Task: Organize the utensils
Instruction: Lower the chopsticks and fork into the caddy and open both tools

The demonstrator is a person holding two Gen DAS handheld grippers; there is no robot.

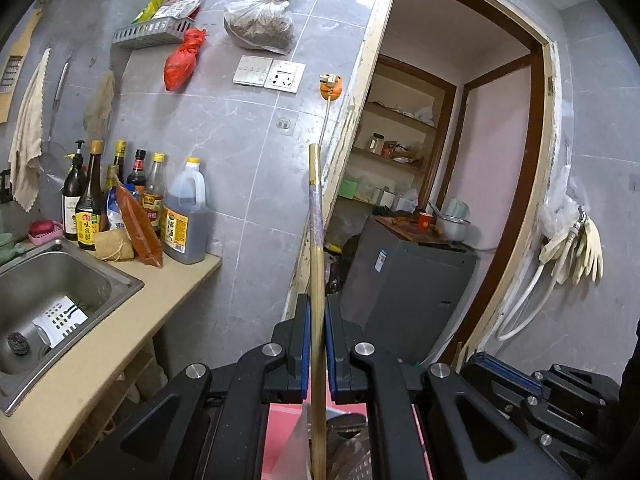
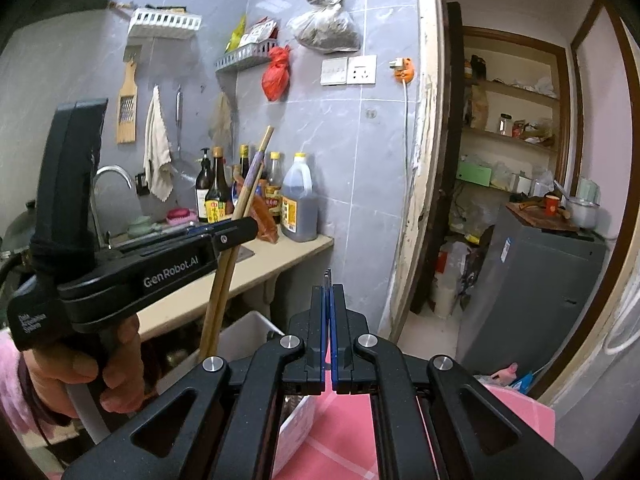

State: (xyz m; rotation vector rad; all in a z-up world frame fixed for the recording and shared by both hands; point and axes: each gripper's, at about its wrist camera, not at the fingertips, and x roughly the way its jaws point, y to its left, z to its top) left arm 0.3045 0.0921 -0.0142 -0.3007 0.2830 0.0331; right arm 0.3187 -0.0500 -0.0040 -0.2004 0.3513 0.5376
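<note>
Left gripper (image 1: pixel 318 320) pinches a pair of wooden chopsticks (image 1: pixel 316 240) between its blue pads; the sticks run nearly upright through the jaws, tips rising well above the fingertips and lower ends dropping below them toward a pink surface (image 1: pixel 280 432). In the right wrist view the same left gripper (image 2: pixel 236 232) appears to the left of the right claw, held by a hand (image 2: pixel 80 372) in a pink sleeve, and the chopsticks (image 2: pixel 240 208) show as two sticks slanting up, one with a bluish patterned band.

Right gripper (image 2: pixel 328 296) has its pads pressed together. A small dark metal tip (image 2: pixel 327 276) pokes out just above the fingertips; what it belongs to cannot be told.

Left of the left claw and below its fingertip level sits a steel sink (image 1: pixel 120 276), with a white slotted holder (image 1: pixel 60 320) lying on its side in the basin and a dark scrubber (image 1: pixel 18 344) beside it. Past the sink, on the counter (image 1: pixel 168 284), stands a cluster of sauce bottles (image 1: pixel 132 196). Straight ahead of both claws is grey tiled wall with a socket panel (image 1: pixel 270 74); right of the claws, an open doorway with a grey appliance (image 1: pixel 408 280) inside.

A white bin (image 2: pixel 248 332) sits below the counter, just left of the right claw.
</note>
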